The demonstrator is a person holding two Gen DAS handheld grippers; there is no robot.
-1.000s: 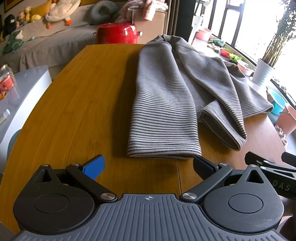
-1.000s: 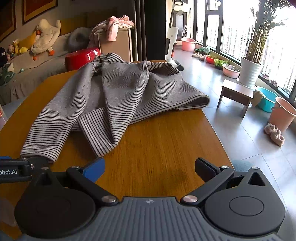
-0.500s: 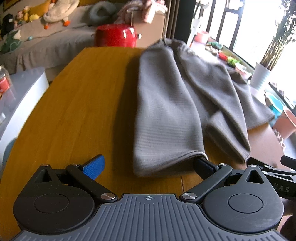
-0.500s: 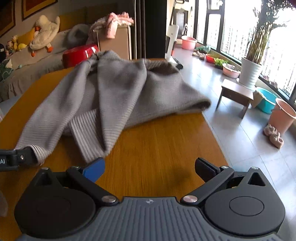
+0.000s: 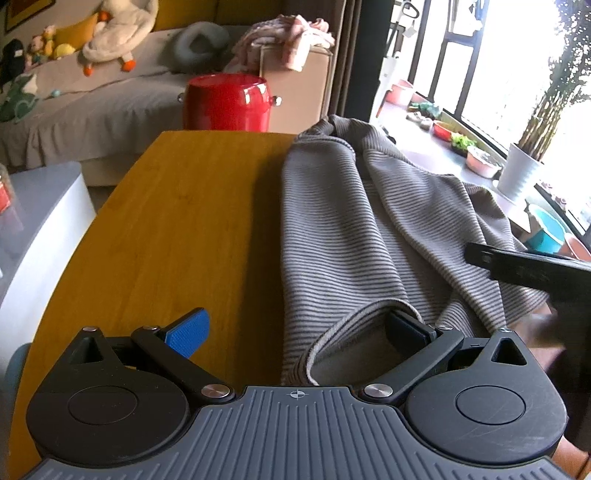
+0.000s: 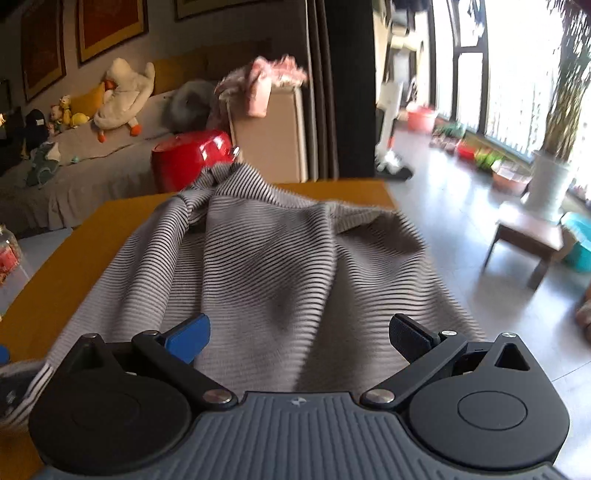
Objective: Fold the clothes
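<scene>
A grey striped sweater (image 5: pixel 343 236) lies along the right half of the wooden table (image 5: pixel 177 229). My left gripper (image 5: pixel 295 332) is open, with the sweater's near hem lying between its fingers and its right finger inside the hem opening. In the right wrist view the sweater (image 6: pixel 280 266) fills the middle and reaches under my right gripper (image 6: pixel 299 334), which is open with cloth between its fingers. The right gripper's finger also shows at the right edge of the left wrist view (image 5: pixel 524 264), over the sweater's right side.
A red pot (image 5: pixel 227 101) stands beyond the table's far edge, before a sofa with plush toys (image 5: pixel 118 26). A cardboard box with pink cloth (image 5: pixel 295 55) is behind. A low stool (image 6: pixel 524 236), basins and a potted plant (image 5: pixel 524 177) stand on the floor at right.
Both grippers have moved forward over the sweater's near edge. The hem now lies between the left fingers, and the cloth has bunched and shifted under the right gripper.
</scene>
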